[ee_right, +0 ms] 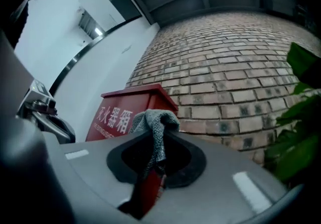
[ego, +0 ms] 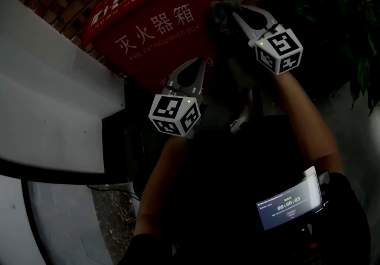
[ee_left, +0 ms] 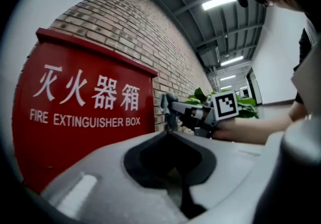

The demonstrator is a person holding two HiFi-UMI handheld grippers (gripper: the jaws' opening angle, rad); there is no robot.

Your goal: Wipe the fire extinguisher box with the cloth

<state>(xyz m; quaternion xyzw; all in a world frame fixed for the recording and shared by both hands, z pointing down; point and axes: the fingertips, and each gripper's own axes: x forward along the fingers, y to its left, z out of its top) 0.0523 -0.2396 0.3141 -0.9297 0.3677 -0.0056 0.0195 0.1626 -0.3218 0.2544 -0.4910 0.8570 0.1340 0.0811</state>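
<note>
Your right gripper (ee_right: 159, 140) pinches the cloth (ee_right: 153, 117) in its jaws, just beside the top right corner of the red fire extinguisher box (ee_right: 123, 115), which lies ahead-left. Your left gripper (ee_left: 173, 140), jaws pressed together, empty, faces its front.

The head view is dim and murky, while long white ceiling strip lights (ee_left: 218, 2) brighten both gripper views, fisheye-bent at the edges.

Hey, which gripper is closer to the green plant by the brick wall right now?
Right. The right gripper, holding the cloth, is at the red box's right edge, on the plant's side. The left gripper is in front of the box, farther from the leaves.
</note>
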